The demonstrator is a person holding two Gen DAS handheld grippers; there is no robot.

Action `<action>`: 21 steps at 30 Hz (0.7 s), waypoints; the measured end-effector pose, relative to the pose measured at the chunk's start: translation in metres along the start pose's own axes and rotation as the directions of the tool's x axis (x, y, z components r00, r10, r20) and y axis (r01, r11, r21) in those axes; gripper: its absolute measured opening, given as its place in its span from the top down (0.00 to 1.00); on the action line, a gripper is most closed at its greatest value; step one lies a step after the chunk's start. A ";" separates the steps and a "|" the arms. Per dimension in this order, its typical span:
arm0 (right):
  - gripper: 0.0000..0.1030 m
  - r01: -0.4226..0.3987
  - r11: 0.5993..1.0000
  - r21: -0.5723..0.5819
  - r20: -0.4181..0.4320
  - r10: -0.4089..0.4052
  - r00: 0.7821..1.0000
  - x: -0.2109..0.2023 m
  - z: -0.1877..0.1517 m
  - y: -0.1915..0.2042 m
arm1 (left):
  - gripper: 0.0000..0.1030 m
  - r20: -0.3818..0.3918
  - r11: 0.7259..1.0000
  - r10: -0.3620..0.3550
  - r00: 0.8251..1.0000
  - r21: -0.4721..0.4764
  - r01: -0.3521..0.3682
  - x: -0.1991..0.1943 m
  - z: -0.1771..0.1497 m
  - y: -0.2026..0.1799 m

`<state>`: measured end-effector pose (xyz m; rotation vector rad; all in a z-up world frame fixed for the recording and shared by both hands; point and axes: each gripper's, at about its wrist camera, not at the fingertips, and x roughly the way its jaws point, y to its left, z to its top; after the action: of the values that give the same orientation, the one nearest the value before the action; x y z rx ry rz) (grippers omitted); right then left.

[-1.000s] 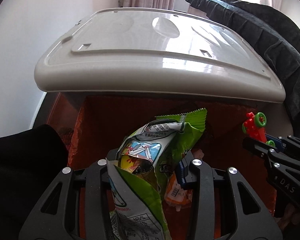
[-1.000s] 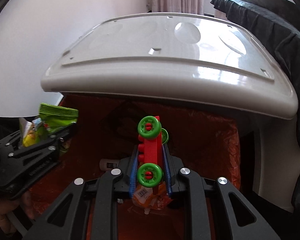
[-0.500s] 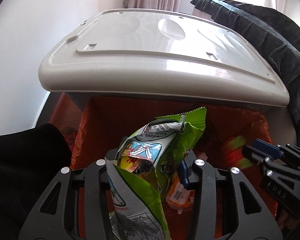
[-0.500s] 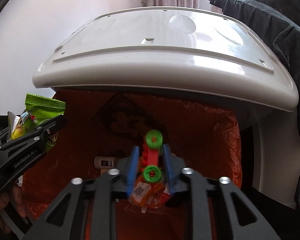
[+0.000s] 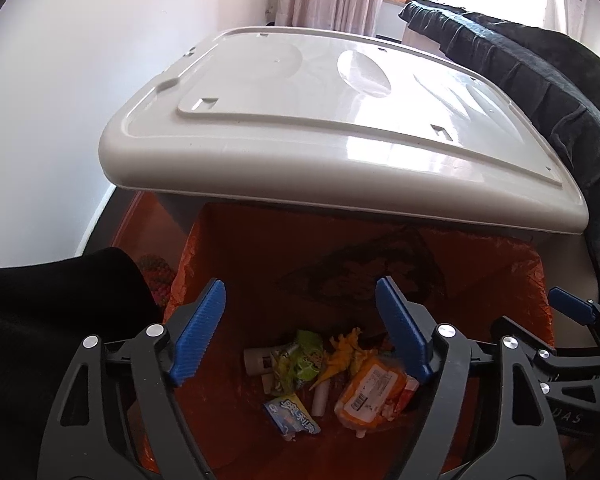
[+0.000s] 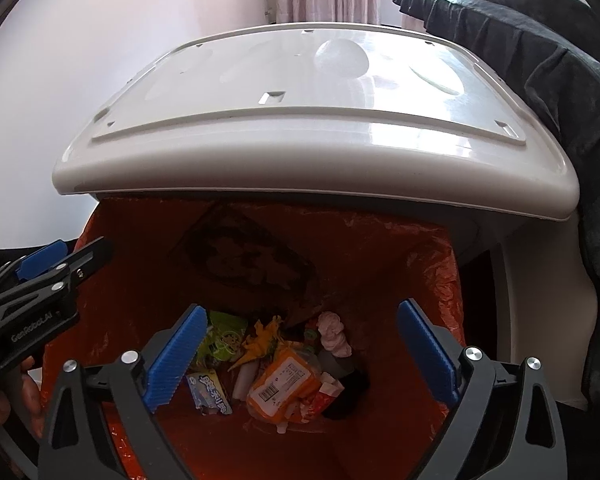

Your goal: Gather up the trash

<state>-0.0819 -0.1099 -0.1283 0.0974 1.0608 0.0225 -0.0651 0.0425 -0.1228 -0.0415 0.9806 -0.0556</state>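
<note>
Both grippers hang over the bin's orange liner (image 6: 400,264), jaws opening with nothing between them: left gripper (image 5: 300,332), right gripper (image 6: 304,354). The raised grey lid (image 5: 340,128) bounds the far edge. Trash lies at the bottom: green snack bag (image 5: 300,360), orange packet (image 6: 284,384). Dark fabric (image 6: 540,60) crowds the right; a white wall (image 5: 80,80) stands left.

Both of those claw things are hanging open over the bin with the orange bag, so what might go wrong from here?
Three things, I think.
1. The raised grey plastic lid leans over the opening; if it drops, it could strike either gripper.
2. The left gripper and right gripper, both opening with nothing between their jaws, sit close together and could knock into each other when pulled out.
3. A finger could snag the thin orange bin liner and tear it.
</note>
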 end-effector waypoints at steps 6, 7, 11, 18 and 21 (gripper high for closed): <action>0.06 0.006 1.000 0.013 0.004 -0.006 1.000 -0.001 0.001 -0.004 | 0.26 0.020 1.000 0.000 1.000 0.031 -0.001 -0.003 0.001 -0.005; 0.06 0.008 1.000 0.015 0.008 -0.008 1.000 -0.002 0.001 -0.005 | 0.26 0.021 0.999 0.000 1.000 0.034 0.000 -0.003 0.001 -0.006; 0.05 0.021 1.000 0.017 0.017 -0.021 1.000 -0.003 0.002 -0.006 | 0.26 0.029 0.999 0.002 1.000 0.043 -0.003 -0.005 0.002 -0.007; 0.05 0.048 0.999 0.003 0.044 -0.048 0.998 -0.007 0.006 -0.004 | 0.26 0.053 0.997 0.016 0.998 0.068 -0.019 -0.008 0.006 -0.011; 0.05 0.061 0.998 -0.002 0.057 -0.061 0.997 -0.009 0.007 -0.005 | 0.19 0.064 0.996 0.024 0.998 0.080 -0.029 -0.010 0.007 -0.014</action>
<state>-0.0798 -0.1158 -0.1174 0.0620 1.0060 -0.0332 -0.0653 0.0295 -0.1100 0.0436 0.9151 -0.0696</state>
